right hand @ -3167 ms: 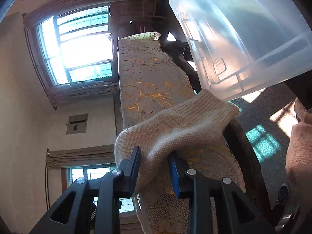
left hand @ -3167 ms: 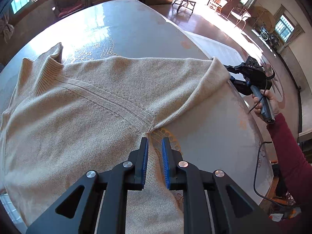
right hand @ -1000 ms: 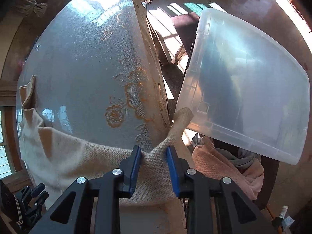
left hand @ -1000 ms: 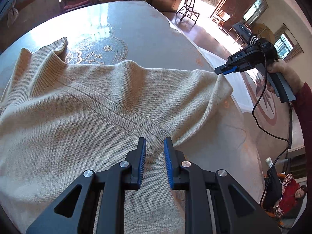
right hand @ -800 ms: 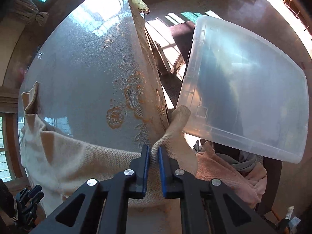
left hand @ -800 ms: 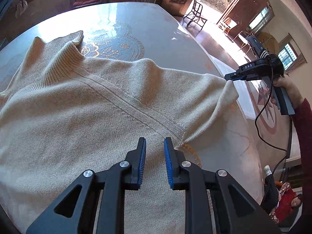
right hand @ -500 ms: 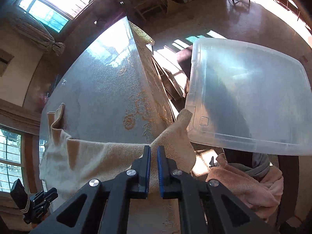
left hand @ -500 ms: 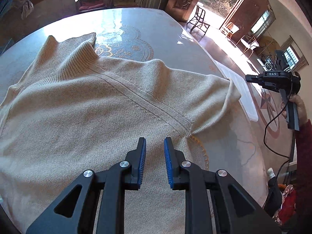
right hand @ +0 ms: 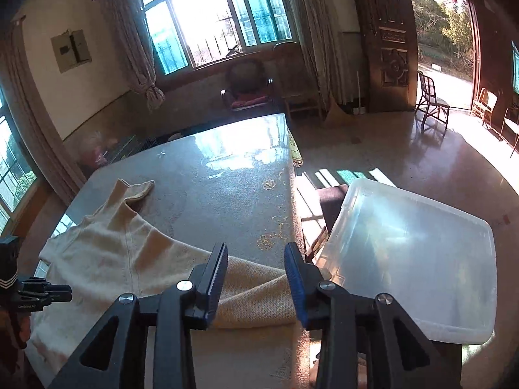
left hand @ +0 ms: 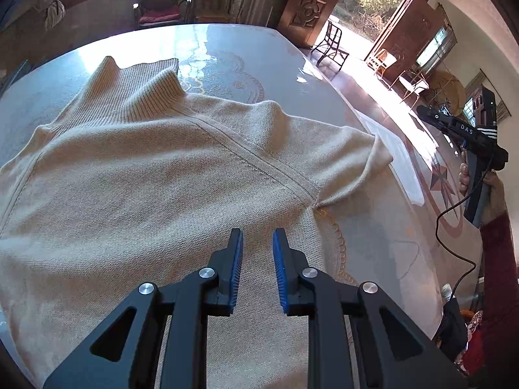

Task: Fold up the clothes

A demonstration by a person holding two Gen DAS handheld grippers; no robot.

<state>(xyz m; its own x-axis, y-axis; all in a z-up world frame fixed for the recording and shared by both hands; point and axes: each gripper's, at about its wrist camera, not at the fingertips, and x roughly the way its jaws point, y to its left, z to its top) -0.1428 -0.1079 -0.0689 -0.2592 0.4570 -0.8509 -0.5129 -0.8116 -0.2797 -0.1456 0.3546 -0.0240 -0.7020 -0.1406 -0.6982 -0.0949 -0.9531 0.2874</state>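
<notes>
The beige sweater (left hand: pixel 136 175) lay flat across the table (right hand: pixel 233 175), sleeve (right hand: pixel 256 288) reaching its right edge by the plastic bin (right hand: pixel 412 253). Left gripper (left hand: pixel 257 269) hovered above, fingers apart; right gripper (right hand: pixel 256 275) too, empty, seemingly readying a fold.

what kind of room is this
Probably a home's living or dining room: a big table with a beige sweater spread on it, curtained windows, and a carved wooden door.
</notes>
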